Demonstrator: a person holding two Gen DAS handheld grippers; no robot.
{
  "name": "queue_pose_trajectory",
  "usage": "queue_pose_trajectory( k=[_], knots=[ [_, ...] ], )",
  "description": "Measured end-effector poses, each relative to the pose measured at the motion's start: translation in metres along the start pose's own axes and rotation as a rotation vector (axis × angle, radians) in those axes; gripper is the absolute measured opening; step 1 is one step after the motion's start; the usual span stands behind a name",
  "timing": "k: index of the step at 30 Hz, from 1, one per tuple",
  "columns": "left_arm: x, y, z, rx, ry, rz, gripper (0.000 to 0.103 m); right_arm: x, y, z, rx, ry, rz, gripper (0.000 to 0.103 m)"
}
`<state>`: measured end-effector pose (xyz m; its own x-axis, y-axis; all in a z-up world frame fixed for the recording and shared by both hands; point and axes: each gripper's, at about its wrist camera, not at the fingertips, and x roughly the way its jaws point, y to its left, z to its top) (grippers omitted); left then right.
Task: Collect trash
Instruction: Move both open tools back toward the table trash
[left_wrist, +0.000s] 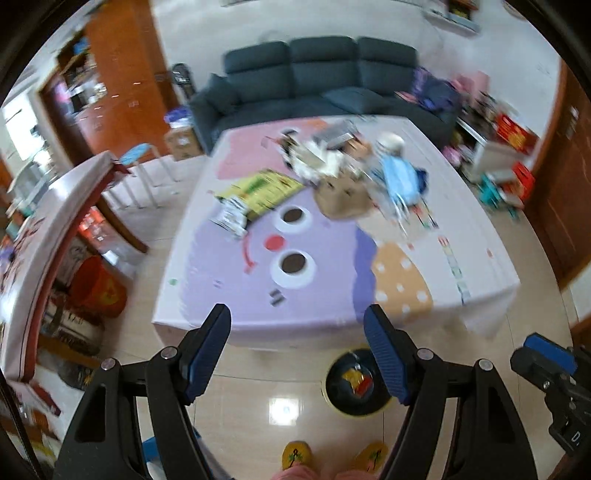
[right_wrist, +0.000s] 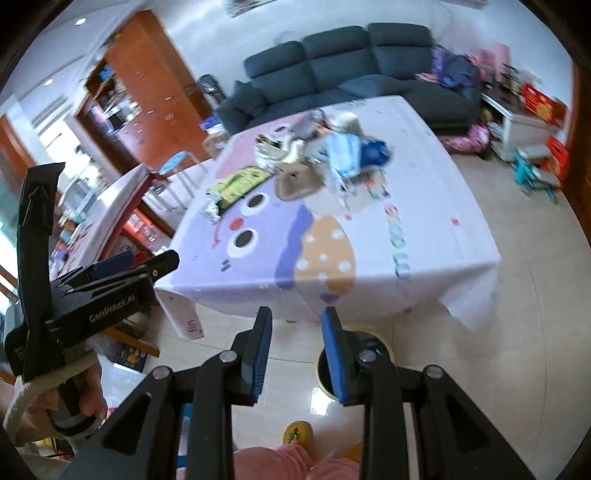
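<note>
Toward the tabletop's (left_wrist: 480, 206) far edge, light crinkly yellow-green wrapper (left_wrist: 258, 192); pinch its corner. Left tool (left_wrist: 297, 354) spread wide, right tool (right_wrist: 295, 354) half-spread, both empty.

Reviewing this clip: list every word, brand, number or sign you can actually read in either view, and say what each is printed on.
"GenRobot.AI": white lettering on the side of the left gripper, seen from the right wrist view.
Coloured letters along the tablecloth: too blurred to read.
Yellow-green packet on the table: print is blurred, unreadable.
Red boxes beside the sofa: markings too small to read.
</note>
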<state>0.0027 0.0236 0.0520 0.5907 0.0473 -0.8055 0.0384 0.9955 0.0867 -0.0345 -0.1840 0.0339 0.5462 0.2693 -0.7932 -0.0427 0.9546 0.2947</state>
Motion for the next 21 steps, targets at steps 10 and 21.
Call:
queue_pose_trajectory(
  k=[10,21],
  knots=[
    [-0.006,0.019,0.010,-0.161,0.000,0.110,0.073,0.025,0.002,0.030,-0.116,0.058,0.088,0.028],
    [0.024,0.047,-0.003,-0.175,0.098,0.106,0.073,0.058,0.009,0.043,-0.144,0.109,0.118,0.028]
  ],
)
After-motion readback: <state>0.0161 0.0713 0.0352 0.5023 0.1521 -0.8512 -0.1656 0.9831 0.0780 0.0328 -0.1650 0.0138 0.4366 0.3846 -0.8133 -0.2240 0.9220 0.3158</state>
